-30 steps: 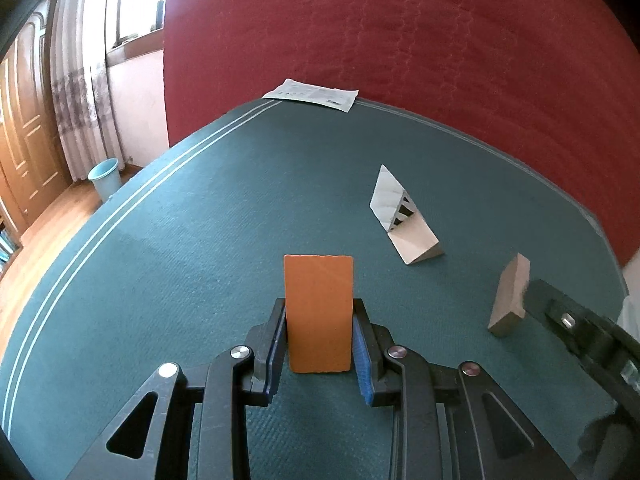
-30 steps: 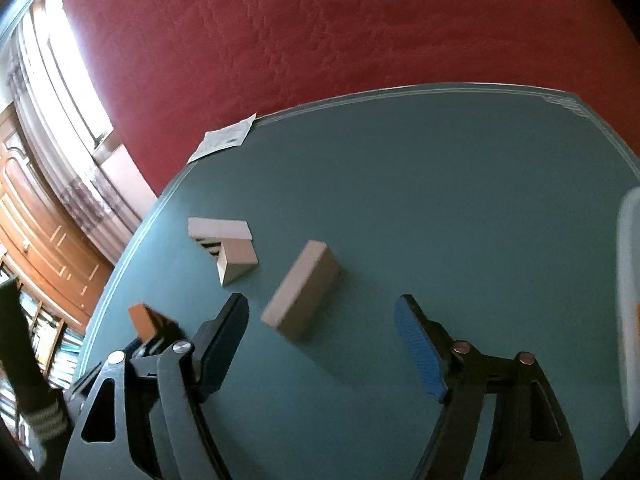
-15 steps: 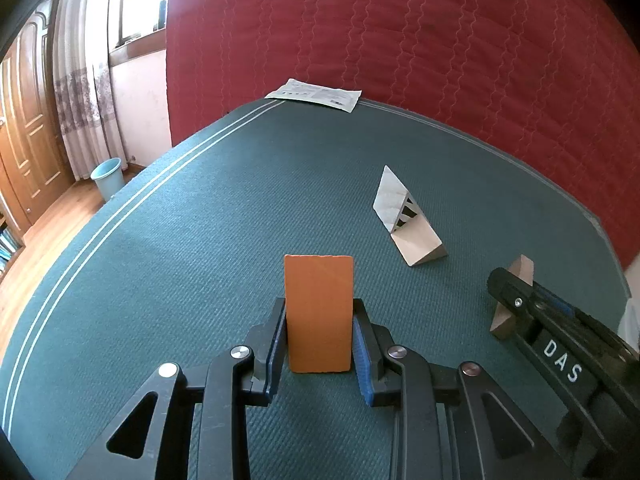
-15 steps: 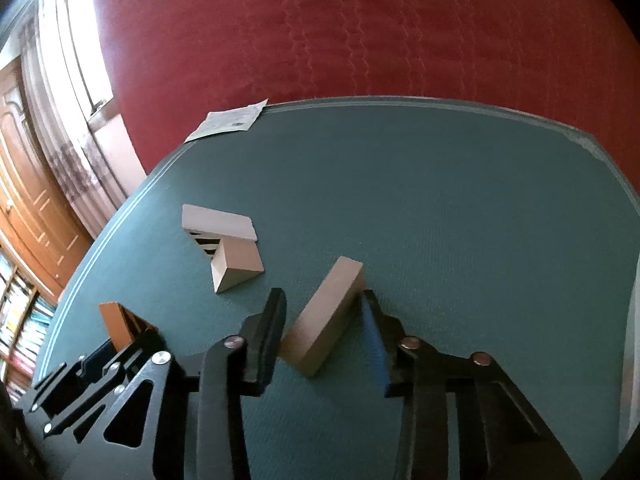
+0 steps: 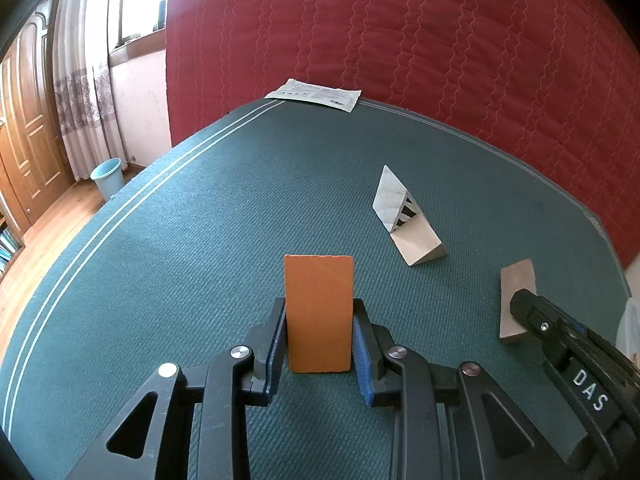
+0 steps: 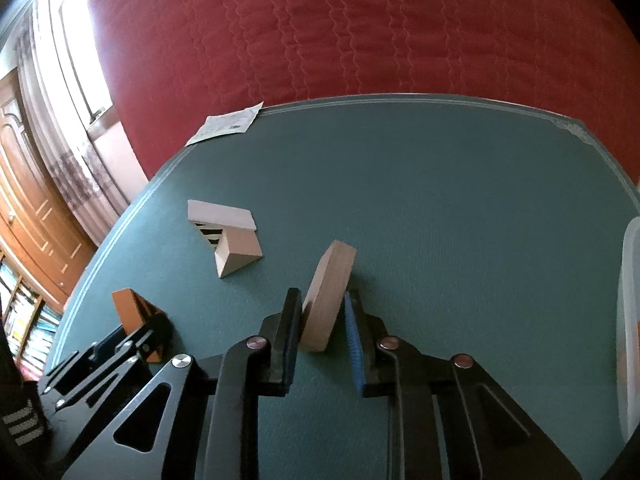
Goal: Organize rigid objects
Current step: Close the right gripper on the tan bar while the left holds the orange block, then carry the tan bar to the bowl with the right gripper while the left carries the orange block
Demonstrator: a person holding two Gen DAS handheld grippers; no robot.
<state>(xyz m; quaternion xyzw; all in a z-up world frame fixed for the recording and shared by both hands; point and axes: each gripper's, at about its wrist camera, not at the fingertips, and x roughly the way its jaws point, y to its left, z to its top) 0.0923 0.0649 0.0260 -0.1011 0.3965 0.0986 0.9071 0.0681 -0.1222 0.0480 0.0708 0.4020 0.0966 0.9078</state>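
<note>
An orange block (image 5: 319, 280) stands upright between the blue pads of my left gripper (image 5: 319, 306), which is shut on it just above the green table mat (image 5: 200, 240). In the right wrist view my right gripper (image 6: 323, 296) has its jaws closing on a tan wooden block (image 6: 334, 264). That block is tipped up on edge with both pads against its sides. The left wrist view shows the same tan block (image 5: 516, 280) at the far right. Further back, a white wedge (image 5: 390, 200) leans against a tan wedge (image 5: 420, 244).
A printed paper sheet (image 5: 316, 94) lies at the mat's far edge under a red quilted cover (image 5: 400, 40). The rim of a translucent container (image 6: 628, 320) shows at the right. A blue bin (image 5: 106, 176) stands on the wood floor to the left.
My right gripper's jaws went from wide apart to tight around the tan block, which tipped from lying flat up onto its edge. The left gripper and orange block stayed put.
</note>
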